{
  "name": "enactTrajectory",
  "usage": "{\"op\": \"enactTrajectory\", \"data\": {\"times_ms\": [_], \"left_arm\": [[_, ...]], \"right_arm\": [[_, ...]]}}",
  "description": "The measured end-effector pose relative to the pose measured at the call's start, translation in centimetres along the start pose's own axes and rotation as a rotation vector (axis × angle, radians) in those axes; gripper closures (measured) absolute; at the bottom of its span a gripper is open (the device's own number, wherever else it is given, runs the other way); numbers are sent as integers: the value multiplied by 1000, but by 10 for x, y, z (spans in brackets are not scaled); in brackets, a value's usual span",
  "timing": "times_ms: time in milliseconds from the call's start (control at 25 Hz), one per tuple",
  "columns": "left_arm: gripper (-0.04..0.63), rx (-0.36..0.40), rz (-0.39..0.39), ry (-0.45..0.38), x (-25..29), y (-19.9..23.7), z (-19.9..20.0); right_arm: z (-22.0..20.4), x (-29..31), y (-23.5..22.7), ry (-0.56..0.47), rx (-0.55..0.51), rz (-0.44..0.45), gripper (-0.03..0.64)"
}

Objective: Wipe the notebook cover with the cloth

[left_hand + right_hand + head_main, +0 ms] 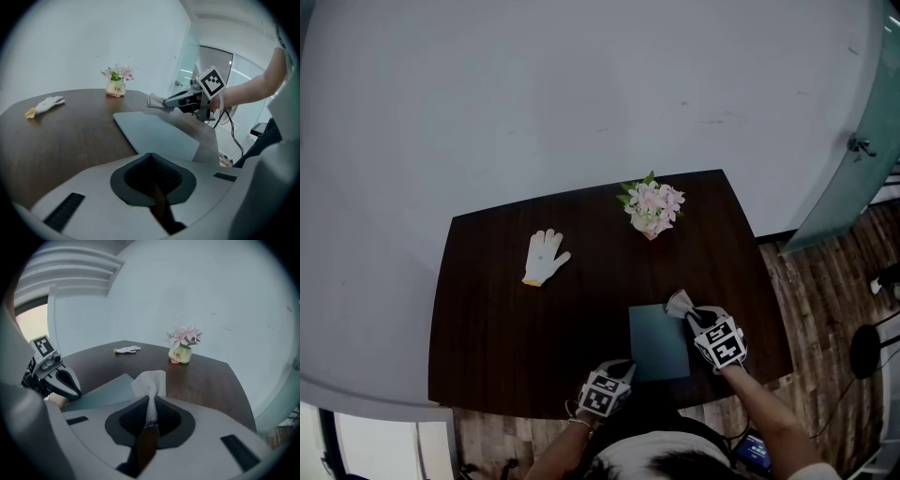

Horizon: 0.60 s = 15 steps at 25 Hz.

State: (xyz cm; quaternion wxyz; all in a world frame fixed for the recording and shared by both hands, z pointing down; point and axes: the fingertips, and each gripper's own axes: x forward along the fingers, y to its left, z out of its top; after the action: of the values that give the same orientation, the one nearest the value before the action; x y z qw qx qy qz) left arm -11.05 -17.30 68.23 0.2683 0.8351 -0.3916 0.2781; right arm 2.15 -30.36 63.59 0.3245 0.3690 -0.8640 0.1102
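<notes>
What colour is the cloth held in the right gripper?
White and plain, with no pattern. The cloth shows best in the right gripper view.

On your worktop (506, 319) the notebook (659, 342) lies nearest you, the cloth (679, 301) in your right tongs (694, 315) at its far right corner, the glove (545, 256) behind-left, the flower pot (652, 209) behind.

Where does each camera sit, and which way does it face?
Head view: on the head, facing steeply down at the table; left tool, right tool, forearms show.
Left gripper view: on left tool, facing across notebook to right tool; own shut jaws show.
Right gripper view: on right tool, facing flower pot; jaws pinching cloth show.
All share the notebook.
</notes>
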Motion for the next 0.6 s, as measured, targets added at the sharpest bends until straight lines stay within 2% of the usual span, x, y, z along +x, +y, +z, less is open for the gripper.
{"op": "enactTrajectory", "data": {"times_ms": [200, 600], "left_arm": [[578, 5, 4, 1, 1, 0, -2], [578, 8, 6, 0, -1, 1, -2]], "right_arm": [[20, 0, 23, -53, -23, 47, 577], [44, 22, 98, -40, -234, 197, 577]]}}
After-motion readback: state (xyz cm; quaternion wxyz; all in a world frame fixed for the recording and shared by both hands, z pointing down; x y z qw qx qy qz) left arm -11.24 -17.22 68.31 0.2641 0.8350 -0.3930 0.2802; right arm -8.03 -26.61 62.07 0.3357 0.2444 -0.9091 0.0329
